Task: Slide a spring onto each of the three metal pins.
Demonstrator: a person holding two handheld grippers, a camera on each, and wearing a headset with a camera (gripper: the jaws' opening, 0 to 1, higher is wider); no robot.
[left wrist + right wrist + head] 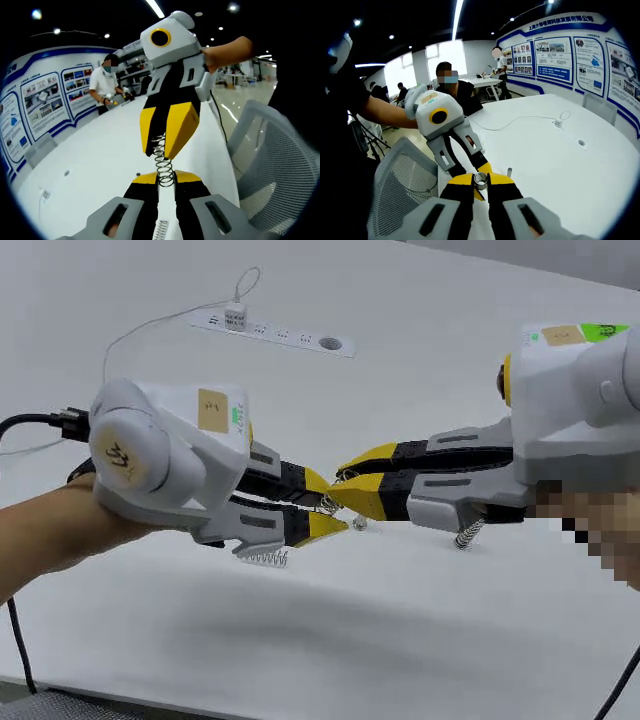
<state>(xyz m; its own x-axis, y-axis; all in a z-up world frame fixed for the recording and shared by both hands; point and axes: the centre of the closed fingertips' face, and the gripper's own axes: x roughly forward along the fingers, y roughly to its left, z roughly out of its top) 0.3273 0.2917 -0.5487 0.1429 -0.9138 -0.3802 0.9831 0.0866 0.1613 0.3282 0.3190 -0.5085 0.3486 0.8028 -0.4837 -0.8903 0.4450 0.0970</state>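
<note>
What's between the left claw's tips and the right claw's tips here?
A coiled spring spans the gap from left claw to right claw, clearest in the left gripper view; the head view shows the tips nearly meeting.

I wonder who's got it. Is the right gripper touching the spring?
Touching. In the right gripper view the spring sits end-on, pinched between the yellow tips of the right gripper, with no gap.
</note>
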